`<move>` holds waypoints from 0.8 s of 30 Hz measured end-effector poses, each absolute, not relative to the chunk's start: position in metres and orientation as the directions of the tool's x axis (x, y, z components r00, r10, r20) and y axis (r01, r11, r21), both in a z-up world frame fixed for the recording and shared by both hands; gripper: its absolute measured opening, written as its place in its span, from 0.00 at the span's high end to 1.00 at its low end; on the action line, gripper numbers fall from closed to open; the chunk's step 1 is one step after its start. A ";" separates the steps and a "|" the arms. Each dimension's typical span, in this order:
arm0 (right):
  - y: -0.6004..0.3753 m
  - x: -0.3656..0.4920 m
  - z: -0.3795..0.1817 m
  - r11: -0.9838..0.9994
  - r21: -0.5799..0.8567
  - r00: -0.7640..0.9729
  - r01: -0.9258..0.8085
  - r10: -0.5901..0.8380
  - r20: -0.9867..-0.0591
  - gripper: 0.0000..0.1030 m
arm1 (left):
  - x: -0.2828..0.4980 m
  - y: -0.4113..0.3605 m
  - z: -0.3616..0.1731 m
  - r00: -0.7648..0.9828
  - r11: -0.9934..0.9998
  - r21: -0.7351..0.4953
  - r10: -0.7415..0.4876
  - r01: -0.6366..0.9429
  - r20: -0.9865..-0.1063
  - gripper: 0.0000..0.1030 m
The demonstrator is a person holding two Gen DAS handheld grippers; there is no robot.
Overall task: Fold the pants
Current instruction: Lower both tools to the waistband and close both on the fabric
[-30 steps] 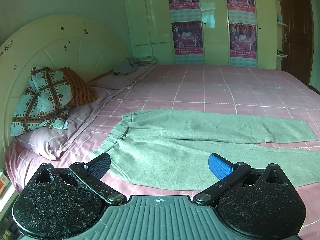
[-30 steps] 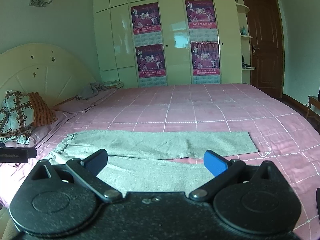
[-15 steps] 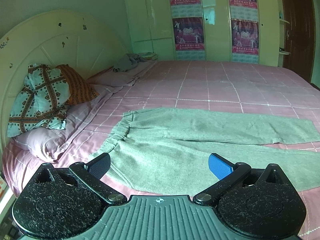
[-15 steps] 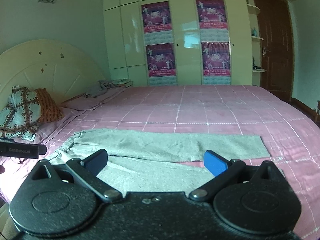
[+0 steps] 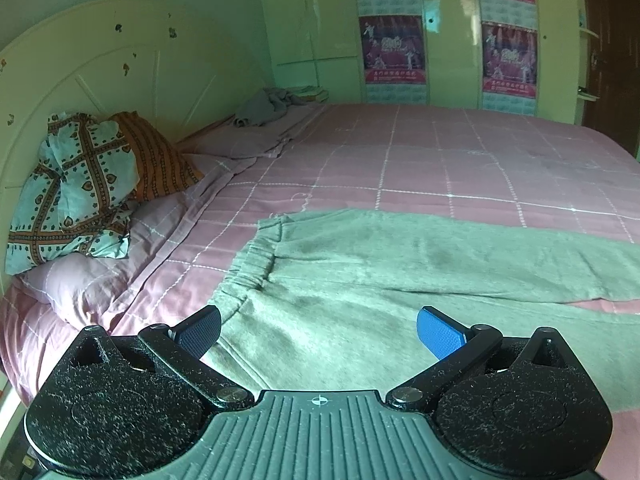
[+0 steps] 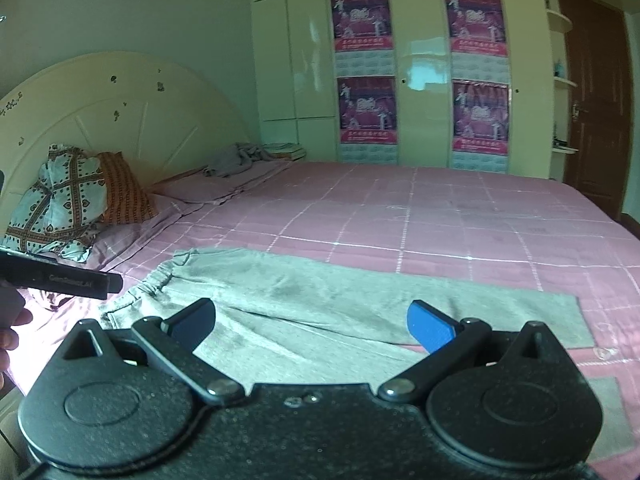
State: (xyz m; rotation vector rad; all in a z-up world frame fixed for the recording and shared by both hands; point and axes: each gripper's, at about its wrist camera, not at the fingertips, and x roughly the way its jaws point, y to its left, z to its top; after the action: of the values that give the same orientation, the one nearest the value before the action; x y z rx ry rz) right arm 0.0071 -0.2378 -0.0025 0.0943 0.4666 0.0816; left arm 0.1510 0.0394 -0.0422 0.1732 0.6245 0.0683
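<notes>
Pink checked bedsheet (image 5: 460, 168) carries flat grey fleece pants (image 5: 360, 280) along its near edge; left gripper (image 5: 318, 330) and right gripper (image 6: 312, 326), jaws spread and empty, risk pinching sheet.

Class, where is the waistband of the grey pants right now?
In the left wrist view, the waistband lies left of centre on the pink bed, towards the pillows.

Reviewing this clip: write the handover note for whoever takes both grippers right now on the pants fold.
Left gripper: open, empty, above the waist end of the pants.
Right gripper: open, empty, over the legs nearer the cuffs.
The grey pants lie flat on the pink bed sheet, waistband toward the pillows, legs side by side, slightly apart.
Done: laid out only, no fold.
Left: grasp, lay one leg over the other, then fold lengthwise.
</notes>
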 end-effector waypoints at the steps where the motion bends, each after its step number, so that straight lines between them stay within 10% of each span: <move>1: -0.235 0.013 -0.003 0.992 0.106 0.891 -0.063 0.103 -0.442 0.00 | 0.157 0.041 -0.043 0.808 0.984 0.180 0.118 -0.015 -0.577 0.00; 24: -0.199 0.158 -0.033 0.978 0.059 0.827 -0.201 0.201 -0.526 0.02 | 0.301 0.087 -0.094 0.710 0.972 0.222 0.209 -0.076 -0.672 0.00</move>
State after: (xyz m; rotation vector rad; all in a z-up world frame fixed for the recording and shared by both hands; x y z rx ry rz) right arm 0.1576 -0.1986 -0.0332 0.0010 0.5585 0.2135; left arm 0.3007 0.0873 -0.0938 0.1828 0.7656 0.1591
